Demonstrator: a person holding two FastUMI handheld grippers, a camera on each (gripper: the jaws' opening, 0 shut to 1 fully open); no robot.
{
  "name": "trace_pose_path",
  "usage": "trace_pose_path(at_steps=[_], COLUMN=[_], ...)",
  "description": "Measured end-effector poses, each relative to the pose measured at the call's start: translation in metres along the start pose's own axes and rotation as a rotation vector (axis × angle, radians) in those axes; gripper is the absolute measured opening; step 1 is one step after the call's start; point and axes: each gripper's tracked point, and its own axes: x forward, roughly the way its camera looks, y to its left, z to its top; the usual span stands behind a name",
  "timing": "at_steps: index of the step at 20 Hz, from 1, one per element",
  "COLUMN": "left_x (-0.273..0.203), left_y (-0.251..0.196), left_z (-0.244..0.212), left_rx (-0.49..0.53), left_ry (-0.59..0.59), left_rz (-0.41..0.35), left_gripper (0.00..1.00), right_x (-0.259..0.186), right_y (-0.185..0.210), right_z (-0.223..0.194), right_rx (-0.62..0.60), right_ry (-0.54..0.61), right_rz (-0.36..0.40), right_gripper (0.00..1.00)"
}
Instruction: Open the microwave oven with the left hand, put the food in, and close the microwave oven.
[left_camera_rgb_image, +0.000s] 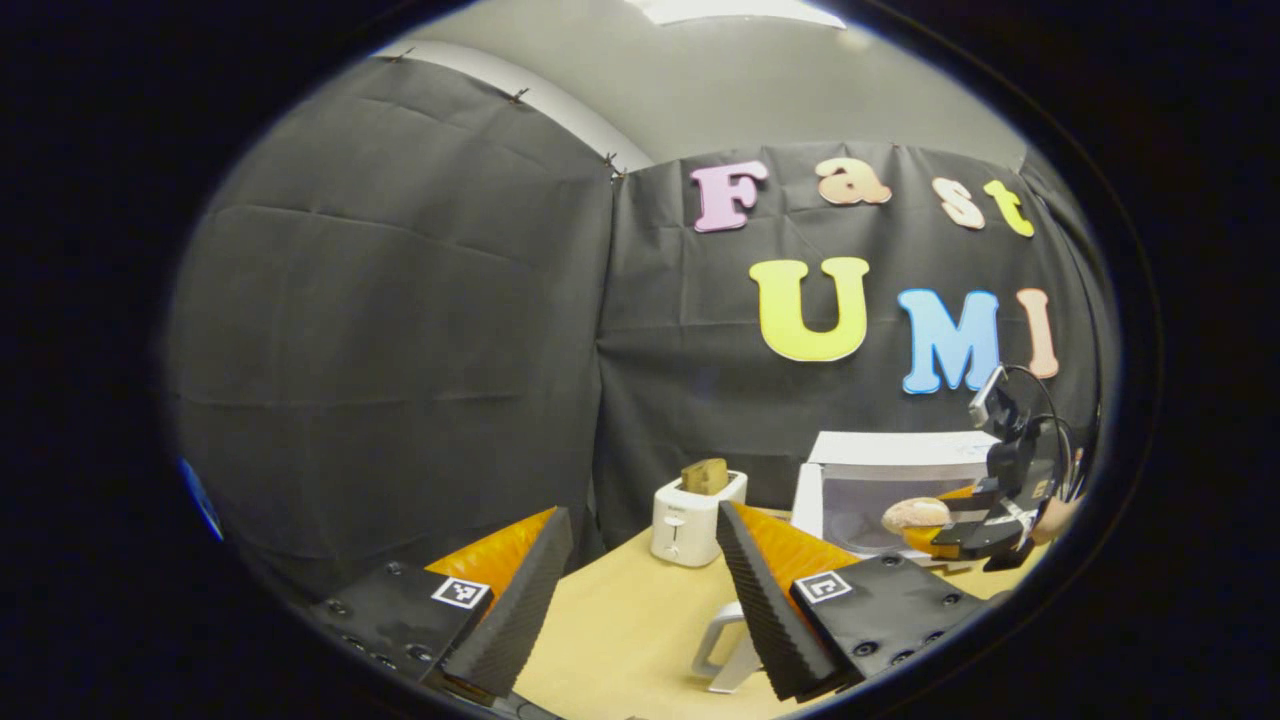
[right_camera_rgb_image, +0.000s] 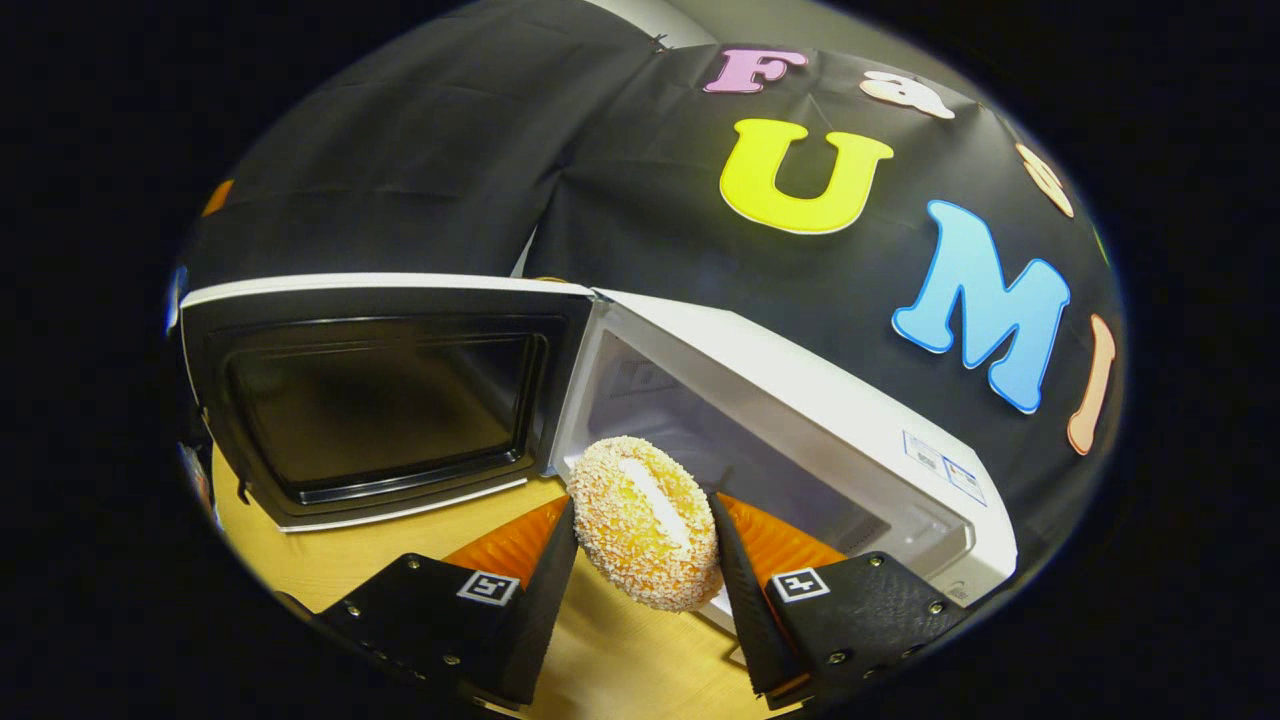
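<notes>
The left gripper view sits low over the worktop (left_camera_rgb_image: 620, 620), well back, facing the booth wall, with the toaster (left_camera_rgb_image: 690, 520) ahead and the microwave (left_camera_rgb_image: 890, 480) far off to its right. The right gripper view looks from close up, tilted, into the microwave's (right_camera_rgb_image: 800, 400) open cavity beside its door (right_camera_rgb_image: 380, 395). Both views share the microwave, worktop (right_camera_rgb_image: 640, 660) and wall.

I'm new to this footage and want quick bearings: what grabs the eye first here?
In the right gripper view, a crumb-coated bread ring is clamped in the right gripper, just in front of the microwave, whose door is swung wide open. In the left gripper view, the left gripper is open over the wooden table, facing a white toaster.
</notes>
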Motion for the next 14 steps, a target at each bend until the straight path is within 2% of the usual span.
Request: trace_pose_path(at_steps=[14], left_x=[0.06], left_y=[0.028], left_z=[-0.034], left_rx=[0.015], left_ry=[0.07], left_rz=[0.061], left_gripper=[0.96], right_x=[0.099], right_y=[-0.031], right_z=[-0.037], right_rx=[-0.09], right_ry=[0.062], right_rz=[-0.131], right_gripper=[0.79])
